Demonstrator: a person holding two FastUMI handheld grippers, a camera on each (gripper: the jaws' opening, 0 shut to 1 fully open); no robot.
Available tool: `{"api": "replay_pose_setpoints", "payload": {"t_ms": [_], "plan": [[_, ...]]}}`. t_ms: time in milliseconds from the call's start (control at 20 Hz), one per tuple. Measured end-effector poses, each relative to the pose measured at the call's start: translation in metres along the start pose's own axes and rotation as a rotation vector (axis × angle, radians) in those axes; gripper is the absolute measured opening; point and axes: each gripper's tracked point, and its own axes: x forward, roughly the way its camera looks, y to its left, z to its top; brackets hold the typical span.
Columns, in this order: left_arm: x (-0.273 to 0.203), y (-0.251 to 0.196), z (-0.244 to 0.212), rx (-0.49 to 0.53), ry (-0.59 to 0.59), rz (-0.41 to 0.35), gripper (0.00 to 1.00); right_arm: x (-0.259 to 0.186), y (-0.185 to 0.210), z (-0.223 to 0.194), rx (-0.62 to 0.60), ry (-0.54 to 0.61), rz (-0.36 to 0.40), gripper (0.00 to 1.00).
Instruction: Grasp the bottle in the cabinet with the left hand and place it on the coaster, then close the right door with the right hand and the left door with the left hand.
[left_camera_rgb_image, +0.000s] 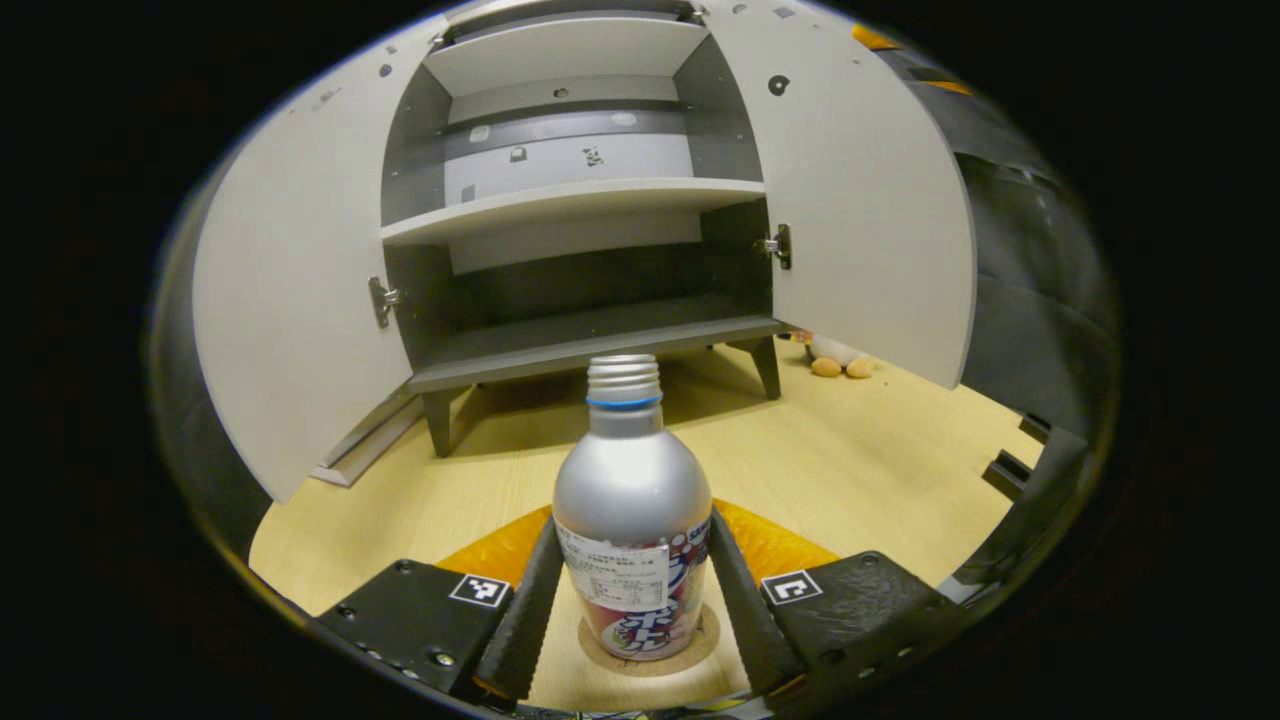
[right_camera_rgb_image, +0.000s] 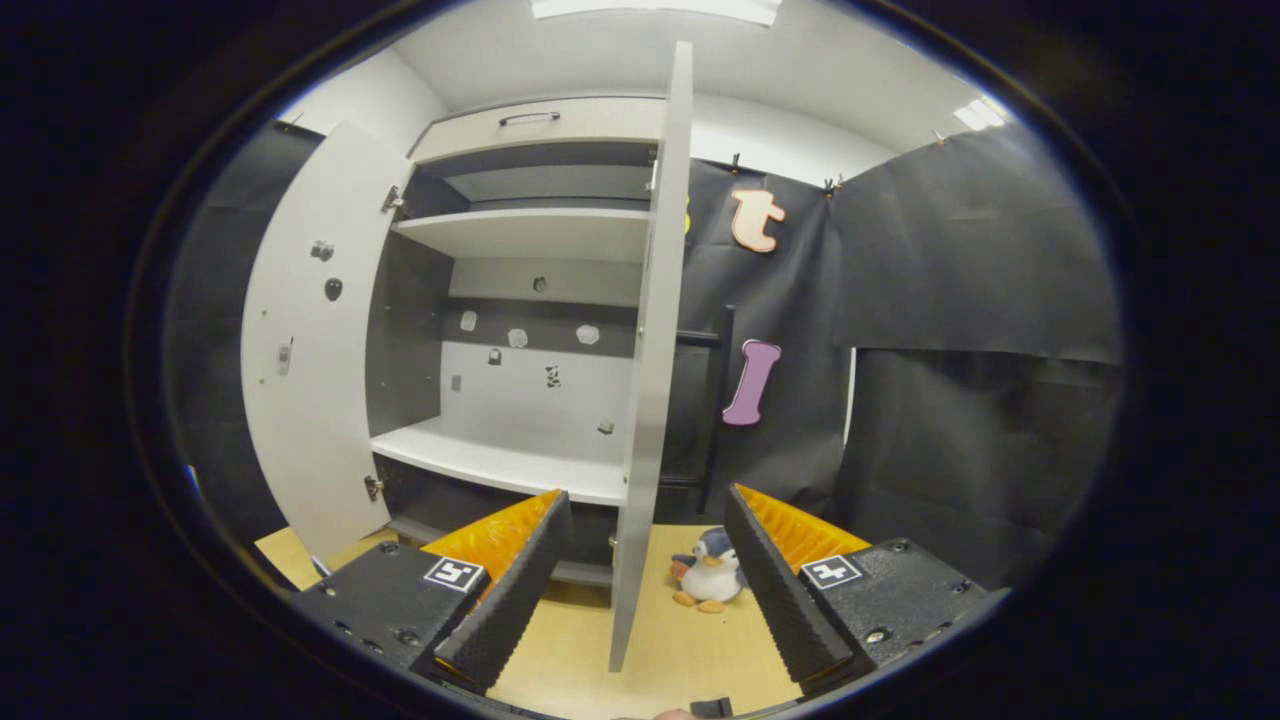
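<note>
bottle on the coaster, both doors wide

in the left gripper view the left gripper (left_camera_rgb_image: 632, 600) stands with its fingers on either side of the bottle (left_camera_rgb_image: 632, 520), close against its lower body; whether they press on it or only flank it cannot be told. the bottle stands upright on a round coaster (left_camera_rgb_image: 650, 655), whose rim shows under its base, on the pale wood-grain floor (left_camera_rgb_image: 860, 460). there is open floor between the bottle and the cabinet (left_camera_rgb_image: 575, 200), and more off to the right.

the cabinet's left door (left_camera_rgb_image: 300, 300) and right door (left_camera_rgb_image: 865, 200) are both swung wide, their flat pale panels flaring out toward the camera. the lower edges of the doors hang above the floor. inside, the pale shelves (left_camera_rgb_image: 570, 205) are bare and the back and side walls are darker grey. metal hinges show on each door's inner edge. the cabinet stands on short dark legs.

the bottle is smooth matte silver metal with a rounded shoulder, a threaded neck with no cap and a blue ring beneath the threads. its lower half carries a colourful printed wrap and a white sticker with fine print too small to read.

a small plush penguin (right_camera_rgb_image: 712, 580) sits on the floor past the right door.

in the right gripper view the right gripper (right_camera_rgb_image: 645, 590) has its ridged fingers spread apart, holding nothing. the right door's edge (right_camera_rgb_image: 650, 350) runs up between them, seen edge-on, without clear contact with either finger.
</note>
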Motion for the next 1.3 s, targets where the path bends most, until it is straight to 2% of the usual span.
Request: {"api": "replay_pose_setpoints", "payload": {"t_ms": [450, 700, 750, 1000, 1300], "plan": [[-0.006, 0.005, -0.011, 0.016, 0.045, 0.017, 0.81, 0.005, 0.000, -0.004, 0.013, 0.000, 0.019, 1.00], [-0.016, 0.009, -0.004, 0.062, 0.041, 0.038, 0.88, 0.008, -0.001, -0.012, 0.038, 0.011, 0.028, 0.99], [-0.017, 0.008, -0.001, 0.067, 0.040, 0.039, 0.92, 0.007, -0.001, -0.011, 0.040, 0.010, 0.028, 1.00], [-0.021, 0.011, 0.012, 0.053, 0.038, 0.047, 0.98, 0.004, -0.009, -0.007, 0.051, -0.010, 0.024, 1.00], [-0.025, 0.015, 0.036, -0.009, 0.039, 0.049, 0.98, -0.001, -0.031, 0.001, 0.082, -0.041, -0.001, 1.00]]}}
